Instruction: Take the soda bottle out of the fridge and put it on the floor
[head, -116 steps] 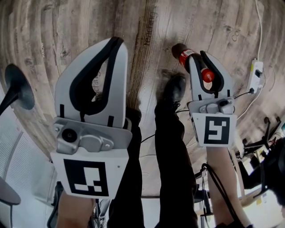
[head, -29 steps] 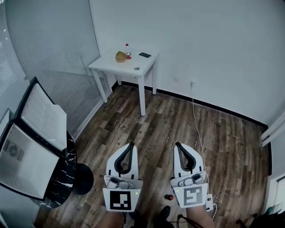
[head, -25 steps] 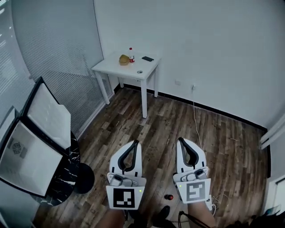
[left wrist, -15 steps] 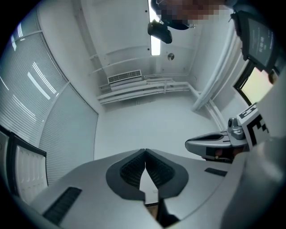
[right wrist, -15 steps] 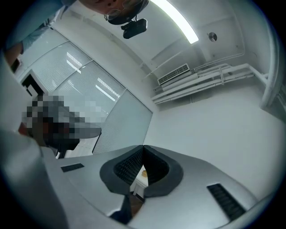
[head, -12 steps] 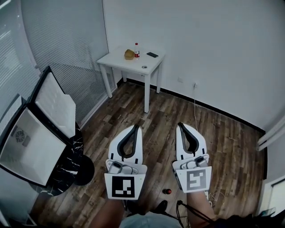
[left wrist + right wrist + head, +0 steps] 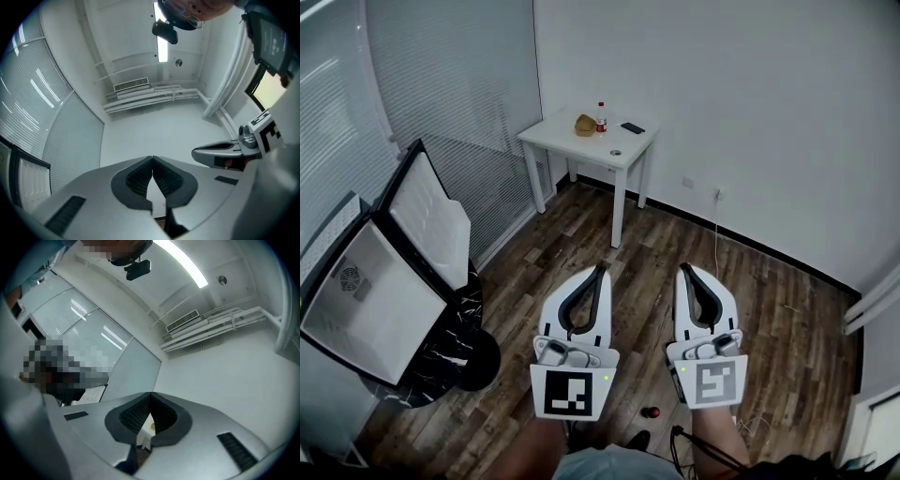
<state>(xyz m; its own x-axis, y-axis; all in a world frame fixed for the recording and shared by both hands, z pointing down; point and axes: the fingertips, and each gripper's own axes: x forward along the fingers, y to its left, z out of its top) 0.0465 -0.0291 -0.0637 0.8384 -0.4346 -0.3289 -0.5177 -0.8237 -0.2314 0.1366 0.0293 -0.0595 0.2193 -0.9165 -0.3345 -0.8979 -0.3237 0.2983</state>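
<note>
Though empty, right tool (image 7: 150,394) closed

Sparse office room: plain white walls (image 7: 750,112), wood-plank floor (image 7: 769,309), glass partition with blinds (image 7: 450,75), small white table (image 7: 562,141) in the corner, ceiling strip light (image 7: 183,261), air-conditioning grille (image 7: 131,86) up high.
</note>
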